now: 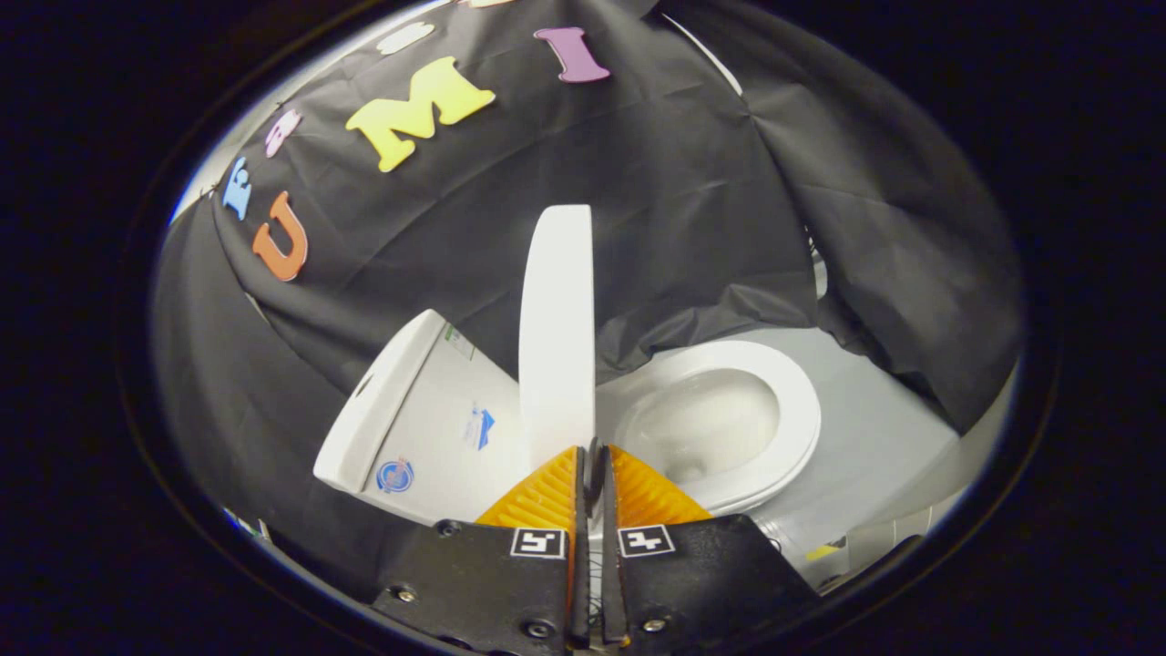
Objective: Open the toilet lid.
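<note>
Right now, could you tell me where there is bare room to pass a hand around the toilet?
Bare floor lies beyond the seat, up to the cloth wall. It is crowded between the tank and the raised lid, where the shut claw sits at the lid's edge.

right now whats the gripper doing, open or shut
Gripper: fingers closed on the edge of the raised white plastic toilet lid, which stands upright beside the open bowl.

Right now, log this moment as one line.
tongs: closed together at the lid's near edge | lid: raised upright | seat: down | bowl: exposed | tank: beside lid
</note>
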{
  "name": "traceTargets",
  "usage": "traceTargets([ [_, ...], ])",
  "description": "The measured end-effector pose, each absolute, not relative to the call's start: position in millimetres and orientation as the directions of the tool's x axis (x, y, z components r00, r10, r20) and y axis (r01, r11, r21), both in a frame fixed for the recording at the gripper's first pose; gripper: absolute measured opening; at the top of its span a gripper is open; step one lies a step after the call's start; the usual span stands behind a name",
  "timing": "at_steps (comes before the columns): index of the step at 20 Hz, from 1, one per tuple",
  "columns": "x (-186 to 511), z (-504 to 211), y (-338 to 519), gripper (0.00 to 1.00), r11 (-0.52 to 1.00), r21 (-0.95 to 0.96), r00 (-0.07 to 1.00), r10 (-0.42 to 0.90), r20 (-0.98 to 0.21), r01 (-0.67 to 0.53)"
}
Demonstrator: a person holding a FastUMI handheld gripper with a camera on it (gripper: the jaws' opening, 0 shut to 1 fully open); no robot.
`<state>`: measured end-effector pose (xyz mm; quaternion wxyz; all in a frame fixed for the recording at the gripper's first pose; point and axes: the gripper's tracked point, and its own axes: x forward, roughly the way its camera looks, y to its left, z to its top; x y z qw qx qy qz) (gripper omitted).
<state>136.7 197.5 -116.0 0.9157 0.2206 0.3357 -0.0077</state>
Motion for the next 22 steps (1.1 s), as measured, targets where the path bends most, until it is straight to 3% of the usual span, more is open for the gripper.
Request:
traceTargets([
  [22, 147, -95, 309, 0.14, 0.974, 0.226, 0.8, 0.132, -0.586, 0.004],
])
